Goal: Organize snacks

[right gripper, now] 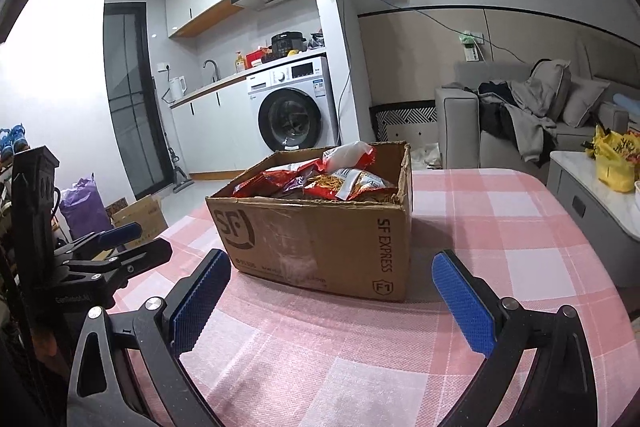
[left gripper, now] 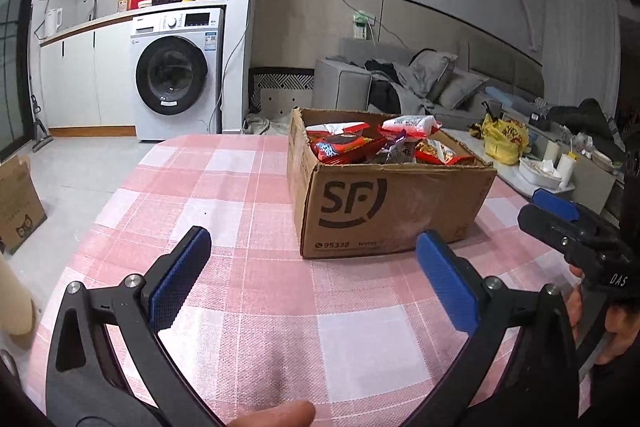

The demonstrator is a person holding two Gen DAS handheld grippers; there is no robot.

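A brown SF cardboard box (left gripper: 384, 207) stands on the pink checked tablecloth (left gripper: 248, 187), open at the top and holding several red and white snack packets (left gripper: 352, 143). It also shows in the right wrist view (right gripper: 320, 239) with the snack packets (right gripper: 320, 179) inside. My left gripper (left gripper: 316, 247) is open and empty, low over the cloth in front of the box. My right gripper (right gripper: 332, 267) is open and empty, also in front of the box. The right gripper shows at the right edge of the left wrist view (left gripper: 560, 215).
A washing machine (left gripper: 176, 75) and kitchen counter stand at the back left. A grey sofa (left gripper: 420, 83) with clothes is behind the table. A side table with a yellow bag (left gripper: 504, 139) is on the right. A cardboard box (left gripper: 16, 203) sits on the floor at left.
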